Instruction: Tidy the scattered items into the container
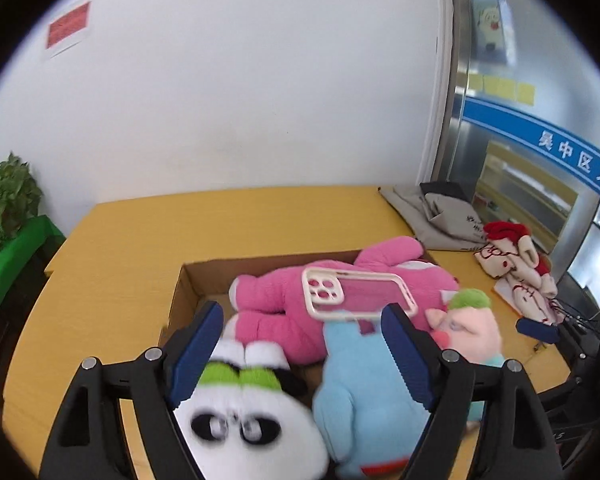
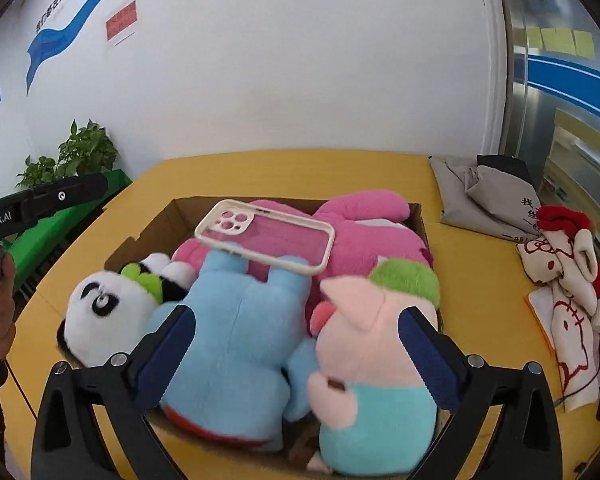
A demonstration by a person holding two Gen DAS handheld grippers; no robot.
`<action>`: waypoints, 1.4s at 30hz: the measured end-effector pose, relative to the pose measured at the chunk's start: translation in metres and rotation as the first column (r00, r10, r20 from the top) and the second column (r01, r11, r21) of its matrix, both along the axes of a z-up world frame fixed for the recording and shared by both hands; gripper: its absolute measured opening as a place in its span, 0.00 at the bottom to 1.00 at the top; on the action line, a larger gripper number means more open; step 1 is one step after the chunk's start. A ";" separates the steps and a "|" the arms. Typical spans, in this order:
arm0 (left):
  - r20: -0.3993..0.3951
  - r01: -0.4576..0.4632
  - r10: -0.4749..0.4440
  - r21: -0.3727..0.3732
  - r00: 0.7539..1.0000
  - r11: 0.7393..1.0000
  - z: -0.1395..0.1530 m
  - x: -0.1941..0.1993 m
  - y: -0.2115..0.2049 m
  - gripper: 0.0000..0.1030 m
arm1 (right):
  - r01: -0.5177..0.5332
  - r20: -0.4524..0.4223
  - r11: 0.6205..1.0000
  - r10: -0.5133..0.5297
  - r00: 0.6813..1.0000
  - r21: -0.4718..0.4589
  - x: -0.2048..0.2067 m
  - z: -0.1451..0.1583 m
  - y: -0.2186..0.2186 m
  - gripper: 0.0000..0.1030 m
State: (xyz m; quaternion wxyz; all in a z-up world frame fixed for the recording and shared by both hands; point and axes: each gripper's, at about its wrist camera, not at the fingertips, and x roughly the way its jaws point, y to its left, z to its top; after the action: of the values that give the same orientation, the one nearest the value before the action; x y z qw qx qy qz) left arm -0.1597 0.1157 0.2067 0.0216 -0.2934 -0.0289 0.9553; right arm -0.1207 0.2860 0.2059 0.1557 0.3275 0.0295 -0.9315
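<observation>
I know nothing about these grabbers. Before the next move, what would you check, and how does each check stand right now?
1. Left gripper open, holding nothing: ok.
2. Right gripper open, holding nothing: ok.
3. Phone case resting on the plush toys in the cardboard box: ok.
4. Everything tidied: not ok; the red-and-white plush lies on the yellow table.
5. Room left in the box: cannot tell.

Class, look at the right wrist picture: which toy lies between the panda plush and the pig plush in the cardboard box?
The blue plush lies between the panda plush and the pig plush in the cardboard box, seen best in the right wrist view.
</observation>
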 end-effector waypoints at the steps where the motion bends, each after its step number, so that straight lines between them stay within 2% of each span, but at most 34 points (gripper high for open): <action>1: -0.005 -0.010 0.010 0.015 1.000 1.000 -0.002 0.017 0.002 0.79 | 0.005 -0.001 1.000 -0.005 1.000 0.013 0.013 -0.002 0.000 1.00; 4: -0.018 -0.050 0.051 0.049 0.999 0.998 -0.012 0.059 0.009 0.79 | 0.022 0.001 0.999 -0.022 1.000 0.033 0.049 -0.009 -0.001 1.00; 11: -0.009 -0.080 0.080 0.044 0.997 0.996 -0.037 0.119 0.020 0.79 | 0.084 -0.011 0.996 -0.084 0.996 0.024 0.095 -0.014 0.005 1.00; 14: -0.031 -0.082 0.083 0.018 0.996 0.996 -0.033 0.137 0.023 0.79 | 0.094 -0.011 0.996 -0.094 0.995 -0.003 0.107 -0.010 0.007 1.00; 18: -0.075 -0.098 0.097 -0.001 0.992 0.995 -0.024 0.154 0.032 0.79 | 0.092 -0.036 0.996 -0.091 0.995 0.012 0.122 -0.002 0.006 1.00; 28: -0.094 -0.086 0.084 -0.023 0.992 0.996 -0.021 0.168 0.052 0.79 | 0.109 -0.051 0.993 -0.107 0.993 0.043 0.144 -0.003 0.016 1.00; 35: -0.078 -0.065 0.062 -0.041 0.995 0.997 -0.027 0.160 0.061 0.79 | 0.122 -0.045 0.992 -0.121 0.992 0.024 0.138 -0.007 0.021 1.00; 42: -0.045 -0.064 0.062 -0.029 0.997 0.998 -0.040 0.152 0.059 0.79 | 0.135 -0.026 0.991 -0.134 0.991 0.026 0.130 -0.015 0.025 1.00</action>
State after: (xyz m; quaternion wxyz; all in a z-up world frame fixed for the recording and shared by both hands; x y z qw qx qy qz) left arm -0.0080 0.1747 0.1663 -0.0124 -0.2717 -0.0232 0.9620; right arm 0.0089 0.3111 0.1911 0.0877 0.3195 0.0223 -0.9433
